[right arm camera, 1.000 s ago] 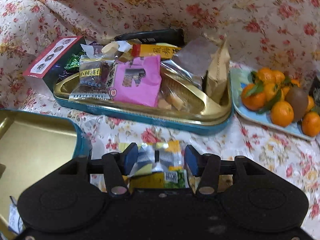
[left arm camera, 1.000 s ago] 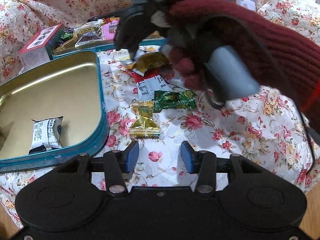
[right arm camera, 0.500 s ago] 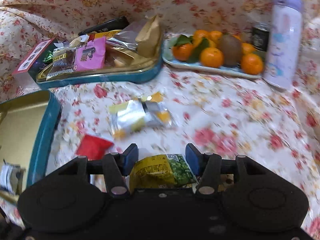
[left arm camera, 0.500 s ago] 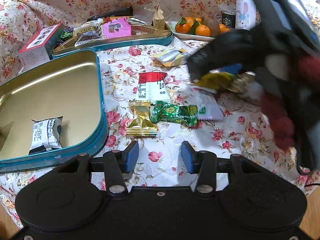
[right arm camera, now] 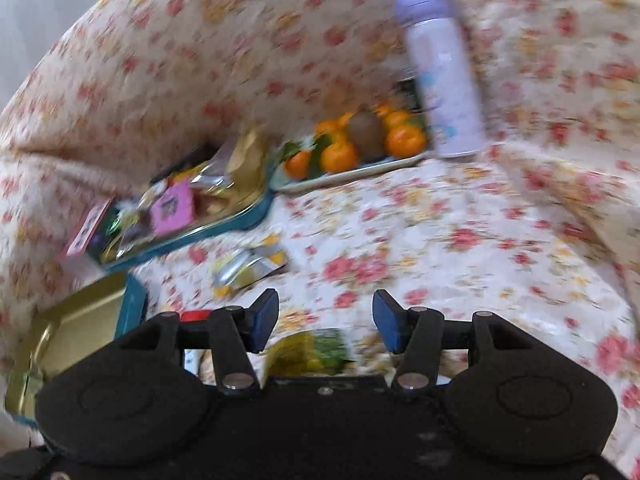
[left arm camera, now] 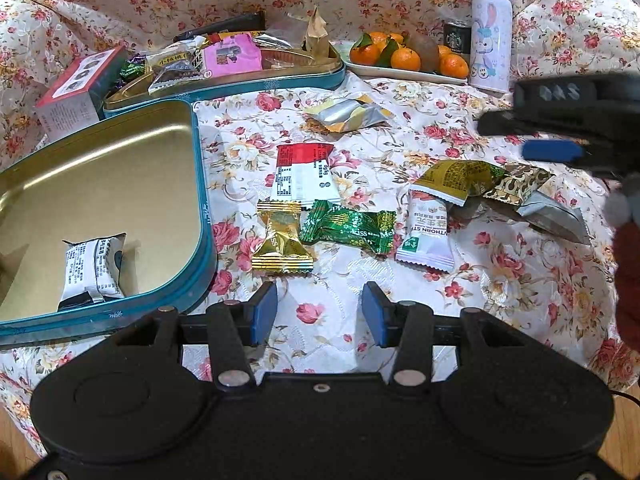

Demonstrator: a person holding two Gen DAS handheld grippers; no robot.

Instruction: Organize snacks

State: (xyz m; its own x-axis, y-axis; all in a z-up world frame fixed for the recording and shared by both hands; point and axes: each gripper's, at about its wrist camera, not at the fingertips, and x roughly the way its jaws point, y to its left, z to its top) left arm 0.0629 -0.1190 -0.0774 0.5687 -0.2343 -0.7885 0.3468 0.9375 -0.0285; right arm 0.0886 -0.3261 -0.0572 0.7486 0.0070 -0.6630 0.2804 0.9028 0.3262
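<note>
1. The left gripper (left arm camera: 319,312) hovers low over the floral cloth (left arm camera: 500,280) near its front edge, blue pads wide apart and holding nothing.

2. The right gripper (right arm camera: 326,322) hangs above the cloth's right side, pads spread wide and empty; its own view is blurred. In the left view it shows at the right edge, over the packets there.

3. At the cloth's left edge sits an open gold tin (left arm camera: 204,208) with a teal rim, one white packet (left arm camera: 93,270) lying in its front part.

4. Loose snacks lie mid-cloth: a gold candy (left arm camera: 282,240) touching a green candy (left arm camera: 348,230), with a red-and-white packet (left arm camera: 305,174) just behind them.

5. To their right, a white hawthorn packet (left arm camera: 427,236) lies partly under an olive packet (left arm camera: 456,178), which adjoins a brown patterned packet (left arm camera: 520,184) and a silver one (left arm camera: 554,218).

6. A silver-and-yellow packet (left arm camera: 346,112) lies apart, toward the back.

7. Near the back-left corner a second teal tin (left arm camera: 280,80) is heaped with snacks, among them a pink packet (left arm camera: 232,58); a box (left arm camera: 76,88) stands just left of it.

8. At the back edge a plate (left arm camera: 400,74) carries tangerines (left arm camera: 404,58). A dark can (left arm camera: 456,38) and a lilac bottle (left arm camera: 490,36) stand at its right end.
</note>
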